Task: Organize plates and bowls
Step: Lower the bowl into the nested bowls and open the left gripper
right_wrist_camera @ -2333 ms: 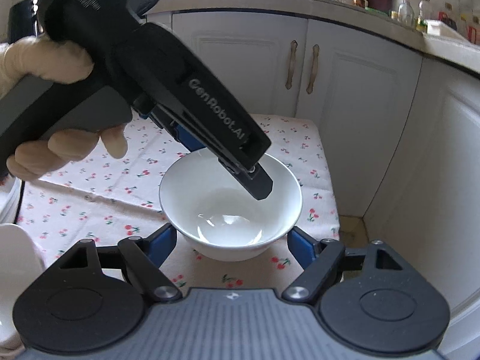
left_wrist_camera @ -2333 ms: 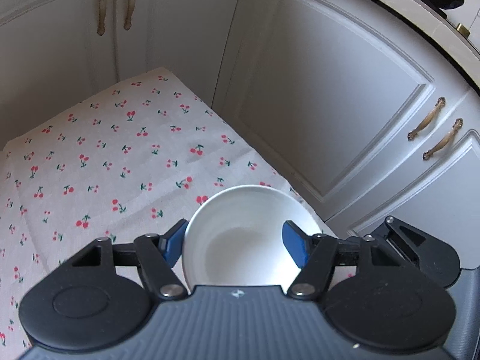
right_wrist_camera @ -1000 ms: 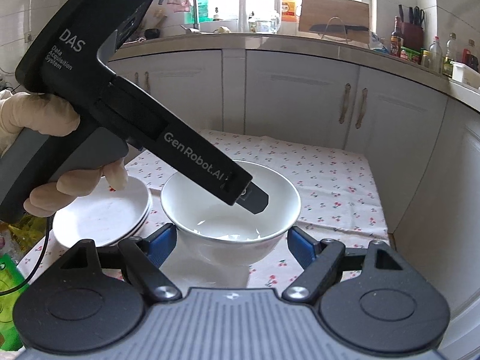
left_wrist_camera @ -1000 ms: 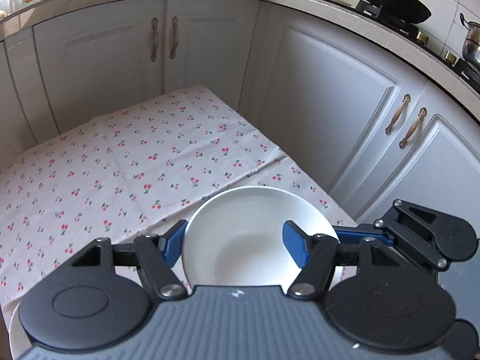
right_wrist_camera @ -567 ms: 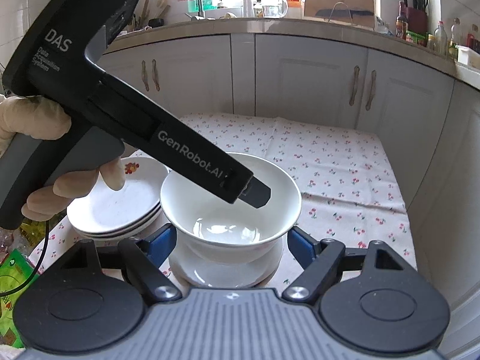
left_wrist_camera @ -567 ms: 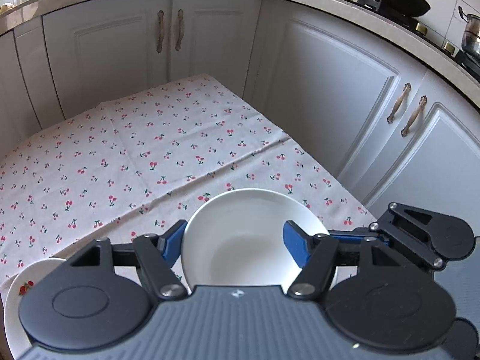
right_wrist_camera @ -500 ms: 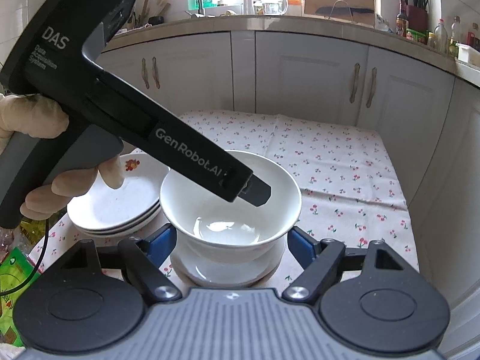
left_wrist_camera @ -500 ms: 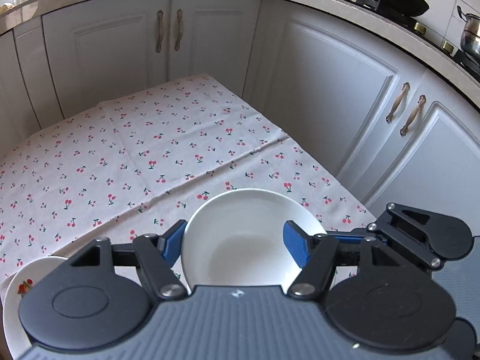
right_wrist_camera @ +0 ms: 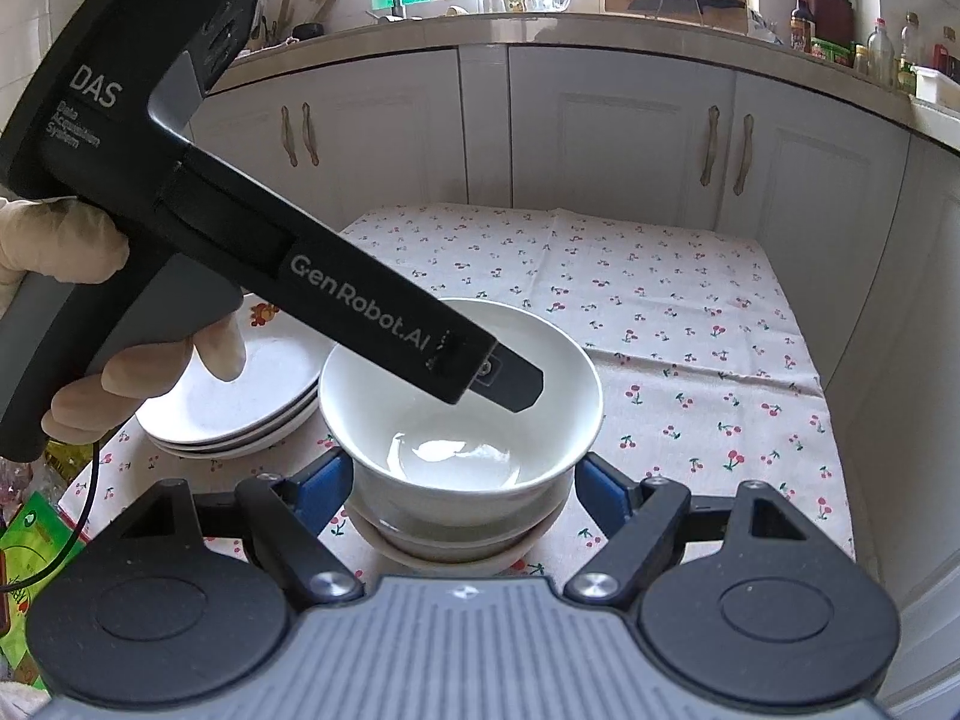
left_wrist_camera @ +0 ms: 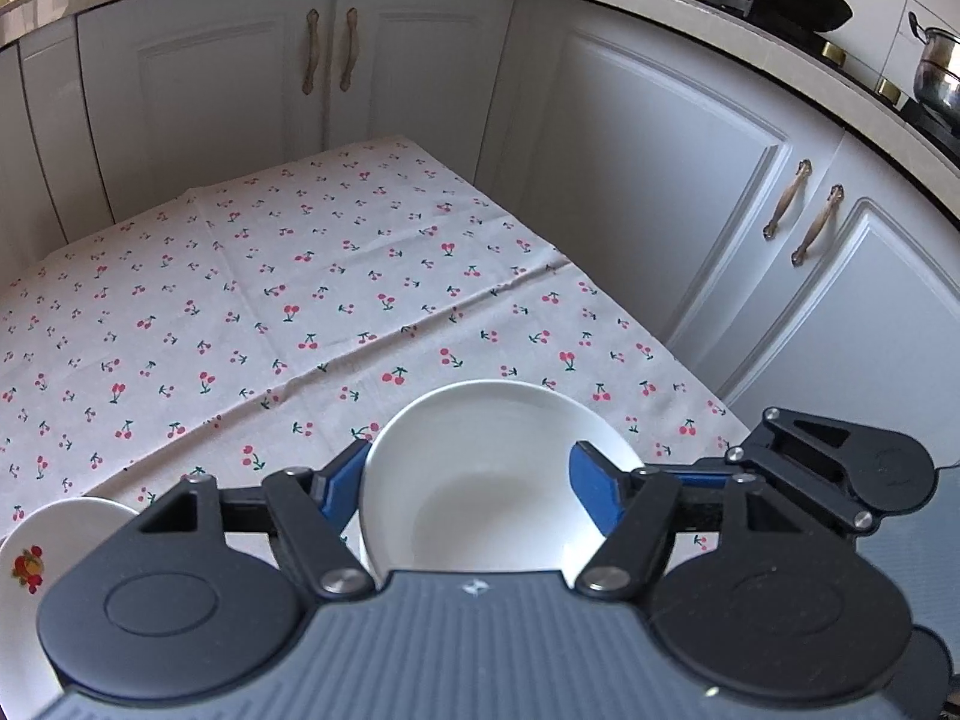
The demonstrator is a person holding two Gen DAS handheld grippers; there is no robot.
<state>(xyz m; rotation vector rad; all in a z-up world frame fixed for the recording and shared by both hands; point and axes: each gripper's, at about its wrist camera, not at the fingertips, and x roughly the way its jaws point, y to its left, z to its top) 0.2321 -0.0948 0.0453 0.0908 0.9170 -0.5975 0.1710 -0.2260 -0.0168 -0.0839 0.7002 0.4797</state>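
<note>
My left hand-held gripper [left_wrist_camera: 471, 483] clamps the white bowl's [right_wrist_camera: 461, 396] rim above a second bowl [right_wrist_camera: 456, 546] (only the right view shows it); my right hand-held gripper [right_wrist_camera: 461, 489] gapes wide beside the plate stack [right_wrist_camera: 240, 414].

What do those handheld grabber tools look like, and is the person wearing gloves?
Each gripper has a grey ribbed body, black round-ended linkages and blue finger pads. The left gripper is a black pistol shape printed "DAS" and "GenRobot.AI", trailing a thin black cable. The hand wears a cream glove.
</note>
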